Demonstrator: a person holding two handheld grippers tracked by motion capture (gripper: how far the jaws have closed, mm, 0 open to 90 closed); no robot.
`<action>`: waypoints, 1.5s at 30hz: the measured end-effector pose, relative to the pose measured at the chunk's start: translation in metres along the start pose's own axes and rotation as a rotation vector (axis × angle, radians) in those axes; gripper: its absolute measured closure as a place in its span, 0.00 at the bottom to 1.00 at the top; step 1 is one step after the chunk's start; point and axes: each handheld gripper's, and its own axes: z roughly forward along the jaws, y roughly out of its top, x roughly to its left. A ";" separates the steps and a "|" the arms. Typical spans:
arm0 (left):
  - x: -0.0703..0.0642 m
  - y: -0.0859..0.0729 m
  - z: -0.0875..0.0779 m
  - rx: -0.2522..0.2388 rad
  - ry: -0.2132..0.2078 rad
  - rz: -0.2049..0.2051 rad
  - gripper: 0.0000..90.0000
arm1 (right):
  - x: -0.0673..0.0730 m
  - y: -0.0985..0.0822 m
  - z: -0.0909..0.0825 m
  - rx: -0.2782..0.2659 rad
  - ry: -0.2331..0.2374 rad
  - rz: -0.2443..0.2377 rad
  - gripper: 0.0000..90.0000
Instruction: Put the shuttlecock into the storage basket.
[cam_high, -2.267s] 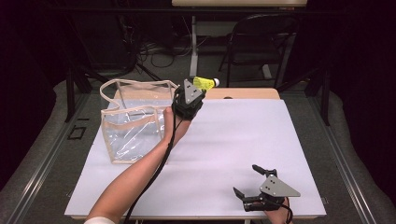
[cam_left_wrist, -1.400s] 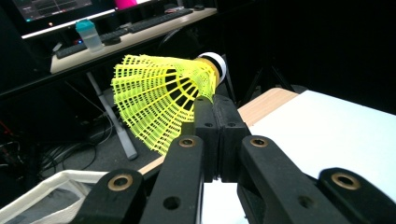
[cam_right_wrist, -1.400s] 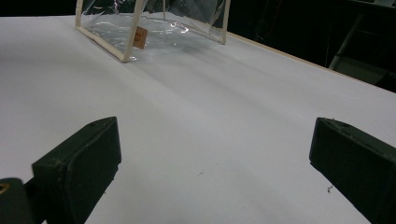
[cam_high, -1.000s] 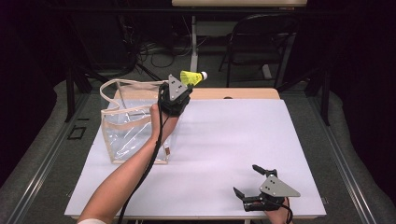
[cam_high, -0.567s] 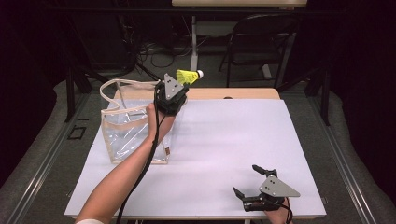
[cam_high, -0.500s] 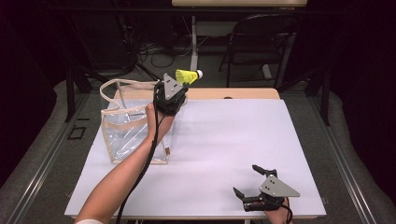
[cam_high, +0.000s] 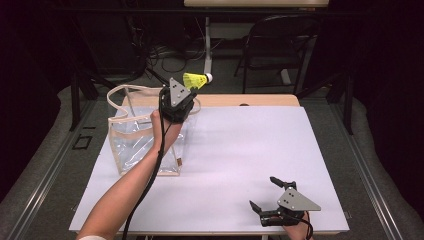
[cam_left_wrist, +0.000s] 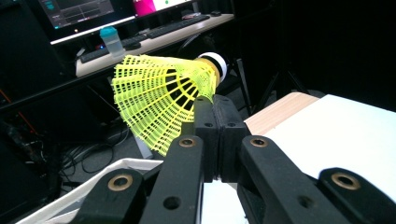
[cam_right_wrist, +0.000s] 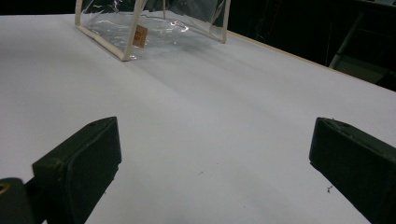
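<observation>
A yellow shuttlecock with a white cork tip is pinched by its mesh skirt in my left gripper, which is raised over the right rim of a clear plastic bag with cream trim. In the left gripper view the jaws meet on the lower edge of the shuttlecock, its cork pointing away to the right. My right gripper rests near the front right of the white table, jaws wide apart with nothing between them. The right gripper view looks across the table to the bag.
The bag stands upright at the table's left, its mouth open and handles looped above. A wooden strip runs along the table's far edge. Beyond it are a black chair and cables on the floor.
My left gripper has carried the shuttlecock leftward from over the table's far edge to above the bag's right rim. The right gripper has stayed still.
</observation>
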 end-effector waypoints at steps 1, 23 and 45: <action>0.001 0.000 0.000 -0.003 0.002 0.001 1.00 | 0.000 0.000 0.000 0.000 0.000 0.000 0.02; 0.019 -0.004 -0.019 -0.015 0.039 -0.009 1.00 | 0.000 0.000 0.001 0.000 -0.001 0.004 0.02; 0.034 -0.012 -0.034 -0.017 0.077 -0.016 1.00 | 0.000 0.000 0.001 0.003 -0.005 0.003 0.02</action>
